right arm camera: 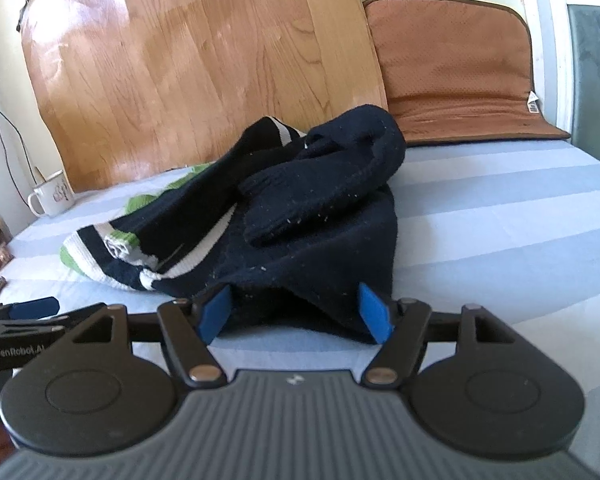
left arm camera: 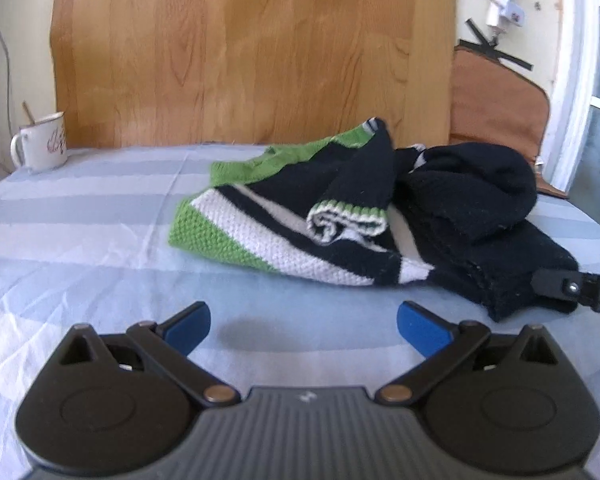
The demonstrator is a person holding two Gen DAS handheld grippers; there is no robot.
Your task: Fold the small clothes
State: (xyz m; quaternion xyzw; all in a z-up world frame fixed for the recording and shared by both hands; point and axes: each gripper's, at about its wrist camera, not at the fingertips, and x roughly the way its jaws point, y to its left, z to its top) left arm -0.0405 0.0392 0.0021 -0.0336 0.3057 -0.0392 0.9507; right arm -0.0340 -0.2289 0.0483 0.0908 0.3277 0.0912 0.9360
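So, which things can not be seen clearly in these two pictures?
- Sweater, both views: bunched, so folds hide its outline.
- Right hand-held gripper, right wrist view: dark knit between the pads; whether they press it is unclear.
- Mug, left wrist view: print too small.

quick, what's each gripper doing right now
left gripper: open, nothing between its fingers.
right gripper: open around the knitted sweater's dark edge, not clamped.

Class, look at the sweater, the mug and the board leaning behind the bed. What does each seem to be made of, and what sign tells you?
Sweater: knitted yarn, probably wool or acrylic; visible stitches, ribbed cuff, fuzzy matt surface.
Mug: looks like enamelled metal or ceramic; white, glossy, thin rim.
Board: wood or wood-look laminate; grain pattern, smooth slight sheen.
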